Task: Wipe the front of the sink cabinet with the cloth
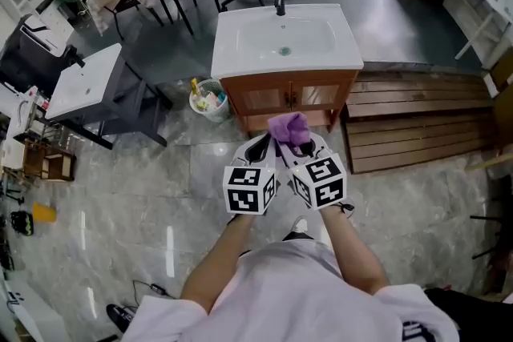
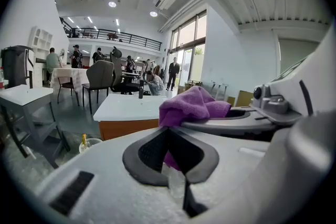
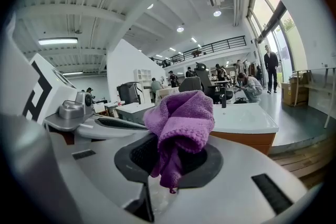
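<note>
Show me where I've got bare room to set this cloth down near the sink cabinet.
Free: the white counter flanking the basin, and the grey floor between the cabinet and the cloth. Crowded: the basket of bottles at the cabinet's left foot, the wooden pallets against its right side, and the faucet behind the basin.

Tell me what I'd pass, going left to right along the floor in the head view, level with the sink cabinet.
A white-topped grey stand → small basket → sink cabinet → wooden pallets.

Bare floor (image 1: 204, 160) before cabinet (image 1: 261, 98); basket (image 1: 210, 99) leftward.
</note>
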The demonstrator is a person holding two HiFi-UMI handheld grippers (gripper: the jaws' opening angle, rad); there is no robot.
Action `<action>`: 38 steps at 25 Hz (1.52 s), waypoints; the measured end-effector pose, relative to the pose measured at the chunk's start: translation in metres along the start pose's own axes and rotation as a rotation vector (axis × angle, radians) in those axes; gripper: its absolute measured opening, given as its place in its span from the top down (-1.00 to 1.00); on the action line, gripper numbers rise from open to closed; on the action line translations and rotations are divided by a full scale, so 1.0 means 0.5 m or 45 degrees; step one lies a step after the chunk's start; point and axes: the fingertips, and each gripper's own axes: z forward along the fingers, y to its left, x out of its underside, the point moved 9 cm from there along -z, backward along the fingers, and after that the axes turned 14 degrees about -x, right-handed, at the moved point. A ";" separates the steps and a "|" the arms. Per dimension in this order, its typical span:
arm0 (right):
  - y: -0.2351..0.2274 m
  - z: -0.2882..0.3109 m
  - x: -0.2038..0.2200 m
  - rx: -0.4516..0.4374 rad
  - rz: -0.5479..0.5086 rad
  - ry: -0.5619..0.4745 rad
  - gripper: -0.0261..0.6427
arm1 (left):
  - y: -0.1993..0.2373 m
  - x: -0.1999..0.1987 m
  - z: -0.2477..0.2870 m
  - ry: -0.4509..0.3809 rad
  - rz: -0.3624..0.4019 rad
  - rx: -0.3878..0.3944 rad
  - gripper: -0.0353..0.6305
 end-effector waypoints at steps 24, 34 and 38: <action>-0.113 0.233 -0.024 -0.212 -0.090 0.086 0.71 | 0.170 -0.019 0.150 -0.003 -0.110 -0.211 0.88; -0.138 0.440 -0.019 -0.260 -0.153 0.117 0.71 | 0.326 -0.003 0.251 -0.021 -0.106 -0.212 0.88; -0.158 0.509 0.025 -0.295 -0.167 0.133 0.71 | 0.361 0.039 0.301 -0.030 -0.107 -0.220 0.88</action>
